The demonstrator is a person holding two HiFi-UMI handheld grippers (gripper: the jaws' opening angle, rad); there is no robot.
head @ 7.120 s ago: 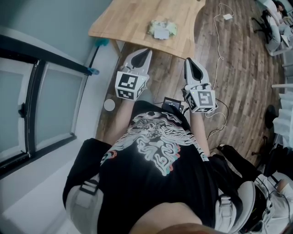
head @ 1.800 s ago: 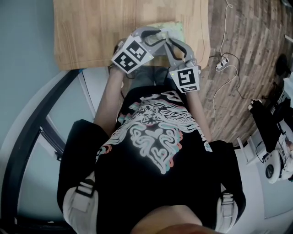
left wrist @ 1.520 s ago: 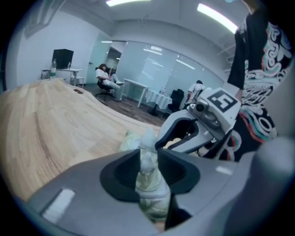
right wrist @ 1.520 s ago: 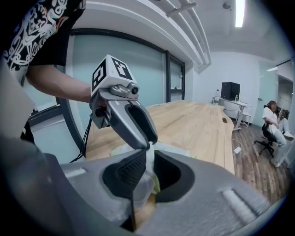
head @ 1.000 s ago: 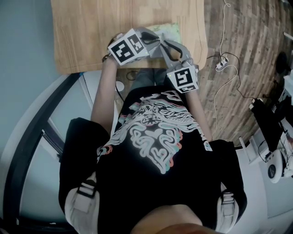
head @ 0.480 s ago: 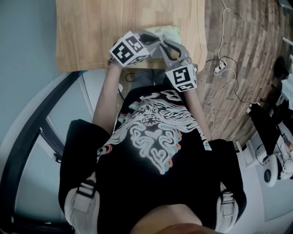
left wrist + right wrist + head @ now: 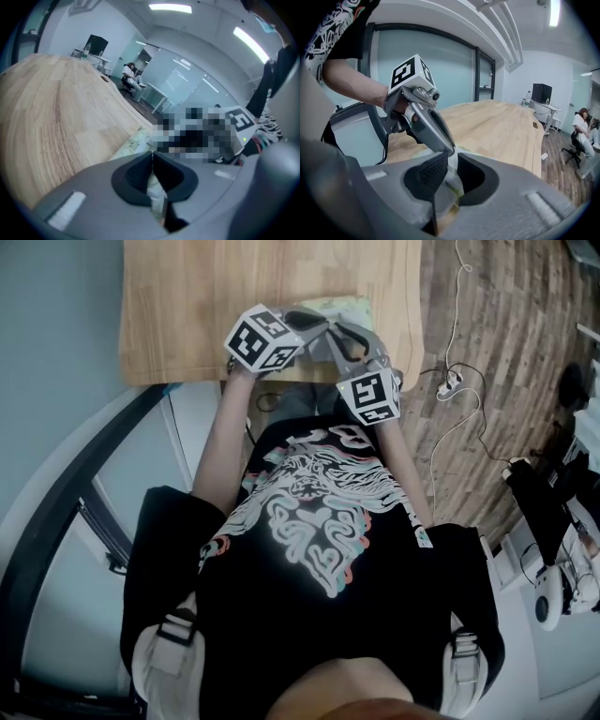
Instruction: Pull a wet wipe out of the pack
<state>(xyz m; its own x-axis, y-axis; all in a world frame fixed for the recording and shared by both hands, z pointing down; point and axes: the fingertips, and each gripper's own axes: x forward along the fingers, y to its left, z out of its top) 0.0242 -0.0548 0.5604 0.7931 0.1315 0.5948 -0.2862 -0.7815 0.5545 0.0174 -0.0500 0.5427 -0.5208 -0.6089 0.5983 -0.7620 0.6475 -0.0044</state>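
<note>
Left gripper point(image 7: 152, 157) pinches a pale sliver point(image 7: 155, 190); right gripper point(image 7: 451, 174) clamps the pack point(image 7: 350, 304), mostly hidden.

The head view looks steeply down from overhead, well above the near edge of the counter point(image 7: 187, 324). The left gripper view and right gripper view sit low and close over that same counter, facing roughly toward each other; the right one catches the left tool point(image 7: 449, 147) close by
</note>
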